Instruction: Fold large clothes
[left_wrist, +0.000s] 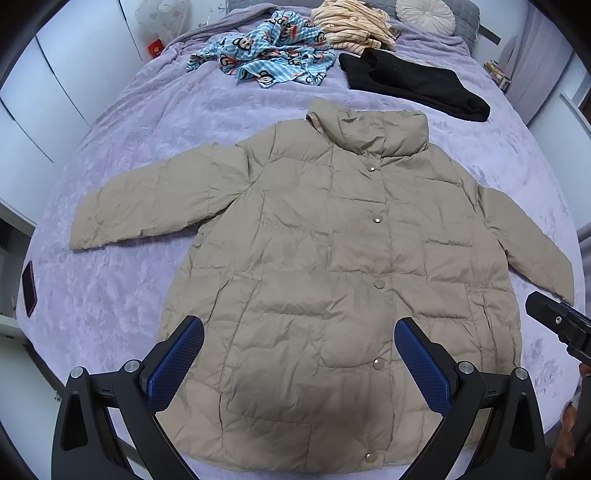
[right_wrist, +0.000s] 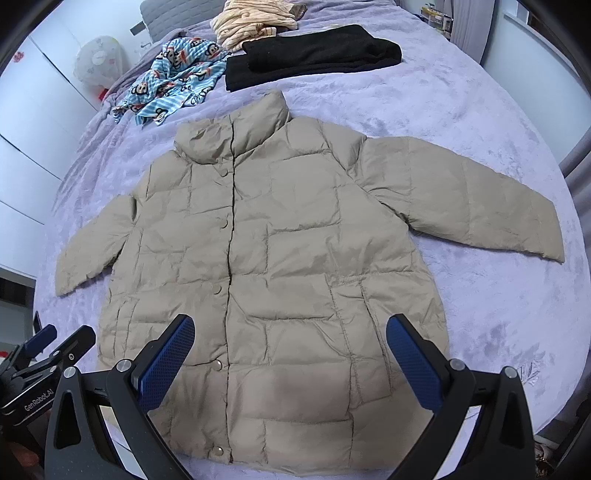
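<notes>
Left wrist view, left edge: a dark phone (left_wrist: 28, 283) lies on the lilac bedspread (left_wrist: 122, 122), well apart from the work area, so it will not snag a fold.
Left sleeve of jacket: the beige puffer jacket (left_wrist: 314, 266) lies flat, front up, filling the centre of the frame; the sleeve at frame left (left_wrist: 147, 206) sticks out sideways, which leaves it free to be folded across the body.
Left gripper: the left gripper (left_wrist: 299, 365) hangs above the hem at lower centre, jaws wide apart and holding nothing; judged a ready posture before a first grasp.
Snap placket: the snaps (left_wrist: 377, 219) appear fastened, collar toward the top of the frame, keeping both front panels aligned.
Other laundry: a blue cartoon-print garment (left_wrist: 273, 51), a striped cream garment (left_wrist: 351, 26) and a folded black garment (left_wrist: 413, 85) sit along the upper frame, clear of the jacket.
Right wrist view, lower centre: the right gripper (right_wrist: 290, 365) hovers over the hem, jaws equally spread and empty.
Right sleeve: the sleeve at frame right (right_wrist: 480, 199) is likewise spread.
Task status: no fold is yet visible.
</notes>
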